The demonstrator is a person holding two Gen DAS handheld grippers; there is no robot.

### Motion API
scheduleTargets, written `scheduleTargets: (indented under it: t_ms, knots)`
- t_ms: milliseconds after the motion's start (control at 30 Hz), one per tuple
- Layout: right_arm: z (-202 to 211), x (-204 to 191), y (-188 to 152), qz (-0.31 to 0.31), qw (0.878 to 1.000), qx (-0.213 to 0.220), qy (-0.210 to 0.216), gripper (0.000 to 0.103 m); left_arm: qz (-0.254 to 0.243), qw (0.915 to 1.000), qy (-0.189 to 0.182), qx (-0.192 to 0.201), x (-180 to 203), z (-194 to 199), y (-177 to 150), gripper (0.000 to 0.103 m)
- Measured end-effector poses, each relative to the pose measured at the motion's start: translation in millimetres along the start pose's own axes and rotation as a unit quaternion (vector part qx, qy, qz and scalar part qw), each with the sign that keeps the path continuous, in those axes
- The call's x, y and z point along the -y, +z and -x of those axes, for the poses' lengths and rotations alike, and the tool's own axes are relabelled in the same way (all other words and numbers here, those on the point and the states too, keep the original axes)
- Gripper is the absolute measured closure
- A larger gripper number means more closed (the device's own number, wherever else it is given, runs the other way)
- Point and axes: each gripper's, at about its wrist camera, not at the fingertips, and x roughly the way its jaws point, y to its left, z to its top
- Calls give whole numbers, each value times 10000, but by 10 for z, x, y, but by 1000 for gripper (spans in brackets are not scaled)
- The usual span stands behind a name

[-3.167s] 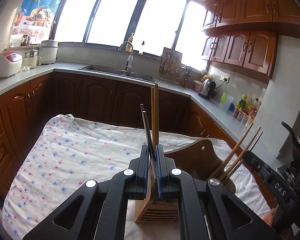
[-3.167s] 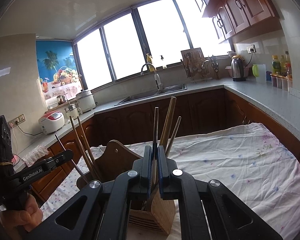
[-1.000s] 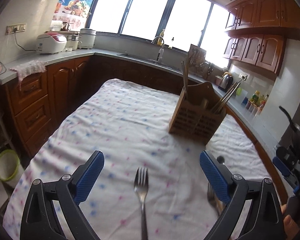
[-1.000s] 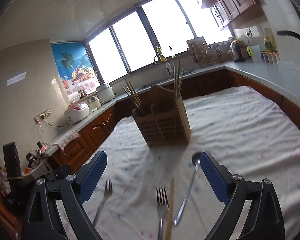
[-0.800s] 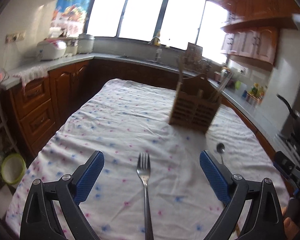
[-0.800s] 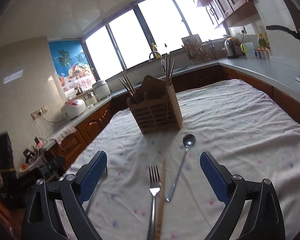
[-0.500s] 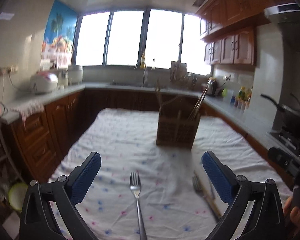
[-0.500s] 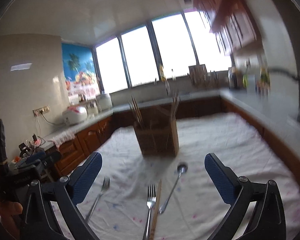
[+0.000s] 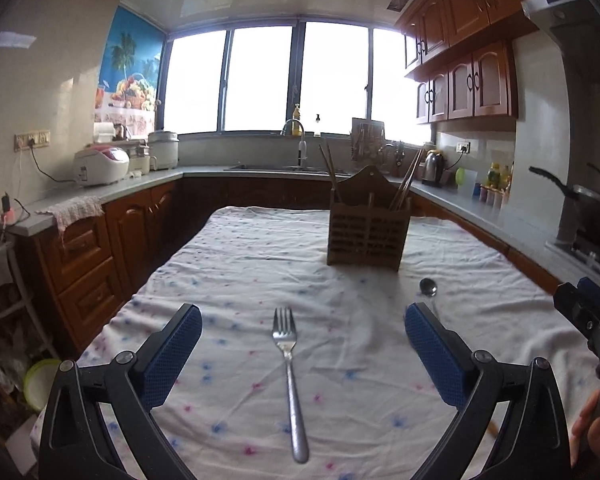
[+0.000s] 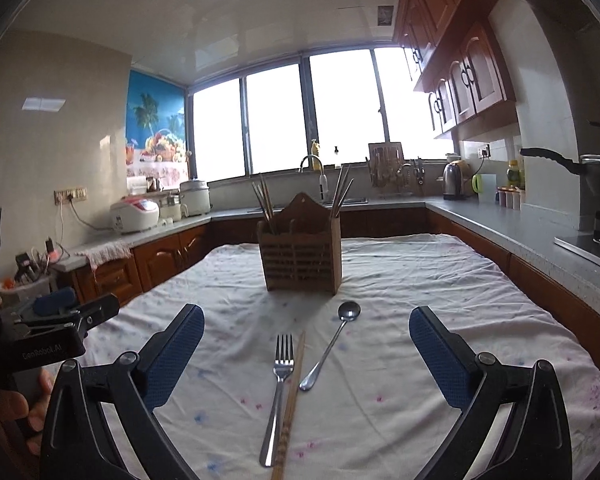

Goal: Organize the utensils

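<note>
Utensils lie loose on the floral tablecloth [image 9: 260, 248] in front of a slatted wooden utensil holder [image 10: 300, 258], which stands upright toward the far middle of the table. In the right wrist view, three pieces rest between the camera and the holder: a steel fork [image 10: 278, 396] with four tines pointing away, a single wooden chopstick [image 10: 290, 404] lying just beside it on its right and roughly parallel, and a steel spoon [image 10: 332, 344] angled with its round bowl nearest the holder. In the left wrist view, one steel fork [image 9: 290, 380] lies alone, tines pointing toward the holder, and the spoon's bowl shows past the right finger. That makes two forks, one spoon and one loose chopstick on the cloth. Several chopsticks already stand in the holder's left and right compartments, leaning outward; their exact number cannot be told.

Left gripper [image 9: 302, 340] hangs over its fork with its blue pads spread wide, nothing between them but the fork lying below. Right gripper [image 10: 306, 340] is likewise spread to its widest, having just been opening, with fork, chopstick and spoon lying on the cloth between its fingers, untouched.
</note>
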Motion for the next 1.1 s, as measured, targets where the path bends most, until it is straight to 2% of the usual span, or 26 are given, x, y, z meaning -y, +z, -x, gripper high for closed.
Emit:
scheduleTargets:
  t_ms: [500,1100]
  knots:
    - [34,-61,-164,-42,9997,-236,106,0,-278,9996,69,-29,143,-17,-152,1]
    - [63,-52,-149,-75,9997,-226,67,0,-323,9993,160,-11,130,-33,-165,1]
